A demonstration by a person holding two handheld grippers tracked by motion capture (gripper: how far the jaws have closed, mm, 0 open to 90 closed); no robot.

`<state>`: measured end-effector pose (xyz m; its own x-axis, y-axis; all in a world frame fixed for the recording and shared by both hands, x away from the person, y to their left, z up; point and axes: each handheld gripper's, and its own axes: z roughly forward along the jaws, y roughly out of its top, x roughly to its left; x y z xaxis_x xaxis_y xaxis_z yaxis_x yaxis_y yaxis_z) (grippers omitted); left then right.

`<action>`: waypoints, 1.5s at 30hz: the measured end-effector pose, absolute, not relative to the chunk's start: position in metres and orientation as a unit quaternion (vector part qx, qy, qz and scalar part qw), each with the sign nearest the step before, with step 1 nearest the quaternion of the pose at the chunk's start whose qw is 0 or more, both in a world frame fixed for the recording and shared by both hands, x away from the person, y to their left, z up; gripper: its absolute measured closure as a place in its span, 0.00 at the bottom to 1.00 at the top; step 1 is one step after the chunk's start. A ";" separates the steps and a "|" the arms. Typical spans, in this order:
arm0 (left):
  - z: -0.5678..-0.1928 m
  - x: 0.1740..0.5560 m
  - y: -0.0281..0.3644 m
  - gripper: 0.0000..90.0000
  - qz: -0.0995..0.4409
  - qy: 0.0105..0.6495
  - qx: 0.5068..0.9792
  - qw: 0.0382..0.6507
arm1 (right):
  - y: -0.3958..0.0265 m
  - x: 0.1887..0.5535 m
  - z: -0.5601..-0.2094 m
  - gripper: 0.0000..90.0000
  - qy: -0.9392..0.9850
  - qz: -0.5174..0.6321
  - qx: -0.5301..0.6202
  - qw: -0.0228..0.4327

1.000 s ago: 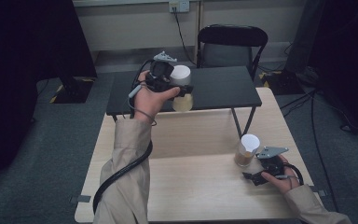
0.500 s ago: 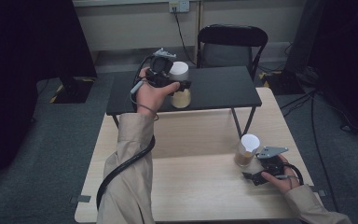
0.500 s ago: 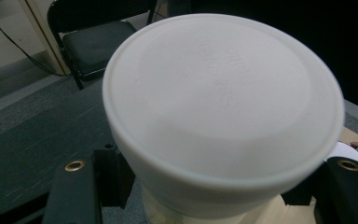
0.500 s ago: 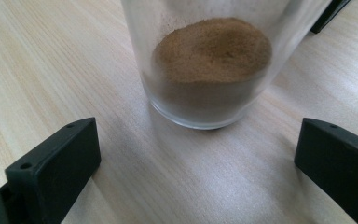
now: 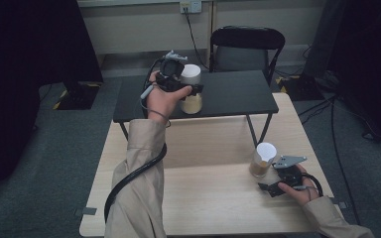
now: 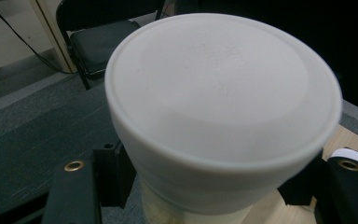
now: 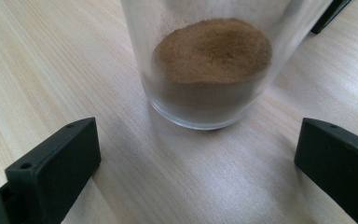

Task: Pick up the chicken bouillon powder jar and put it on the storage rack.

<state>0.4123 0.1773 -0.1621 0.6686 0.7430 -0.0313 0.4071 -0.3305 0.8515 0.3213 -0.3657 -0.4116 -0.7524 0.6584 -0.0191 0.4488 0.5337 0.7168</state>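
High view: two jars [image 5: 192,88] [image 5: 263,159]; left gripper [image 5: 194,89] clamps one; right gripper [image 5: 264,186] fingers apart.

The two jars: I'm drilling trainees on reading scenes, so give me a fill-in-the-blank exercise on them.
1. The left gripper is shut on a jar with a ____ lid.
2. The other jar stands on the ____ table.
3. That jar holds a ____ powder.
4. The right gripper has its jaws ____.

Missing words: white; wooden; brown; open

White-lidded jar [image 5: 191,89] aloft, pale contents, perhaps powder
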 end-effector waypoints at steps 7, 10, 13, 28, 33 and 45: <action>-0.165 0.411 0.177 0.37 0.187 0.366 0.790 0.455 | -0.366 0.321 -0.412 0.00 0.864 0.361 0.321 0.145; -0.165 0.410 0.177 0.36 0.190 0.369 0.787 0.457 | -0.366 0.321 -0.412 0.00 0.864 0.361 0.321 0.145; -0.166 0.409 0.175 0.31 0.191 0.373 0.785 0.456 | -0.366 0.321 -0.412 0.00 0.864 0.361 0.320 0.145; -0.174 0.398 0.174 0.06 0.201 0.400 0.771 0.453 | -0.366 0.321 -0.412 0.00 0.864 0.361 0.320 0.145; -0.178 0.392 0.174 0.02 0.202 0.405 0.768 0.454 | -0.366 0.321 -0.412 0.00 0.864 0.361 0.320 0.145; -0.188 0.380 0.175 0.02 0.199 0.394 0.772 0.457 | -0.366 0.321 -0.412 0.00 0.864 0.361 0.320 0.145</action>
